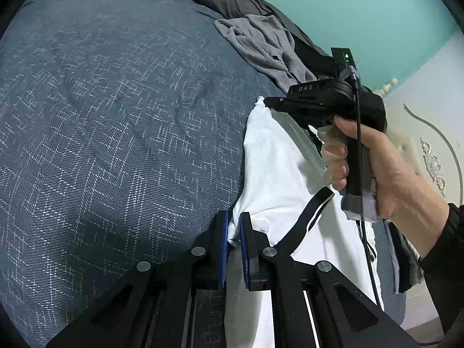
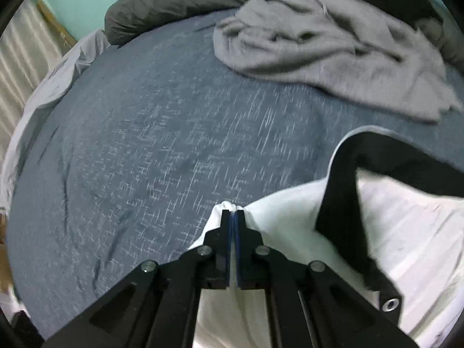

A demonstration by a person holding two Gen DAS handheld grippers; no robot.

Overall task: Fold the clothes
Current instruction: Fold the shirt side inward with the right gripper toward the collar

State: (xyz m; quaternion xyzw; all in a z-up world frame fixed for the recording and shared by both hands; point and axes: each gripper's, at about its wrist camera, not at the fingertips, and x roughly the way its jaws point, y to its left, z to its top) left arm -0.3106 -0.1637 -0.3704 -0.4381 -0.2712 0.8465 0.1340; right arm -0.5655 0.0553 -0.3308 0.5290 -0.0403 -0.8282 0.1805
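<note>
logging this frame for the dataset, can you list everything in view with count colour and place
shirt: one, white with black trim, at the near edge of the bed, pinched by both grippers
grey garment: one, grey, crumpled on the far side of the bed
bedspread: one, dark blue with pale flecks, covering the bed
dark blanket: one, charcoal, bunched along the far edge of the bed
wall: one, teal, behind the bed
left hand-held gripper: one, black with blue pads, shut on a fold of the shirt
right hand-held gripper: one, black with blue pads, shut on the shirt's edge
right hand: one, in a dark sleeve, holding the right gripper's handle
</note>
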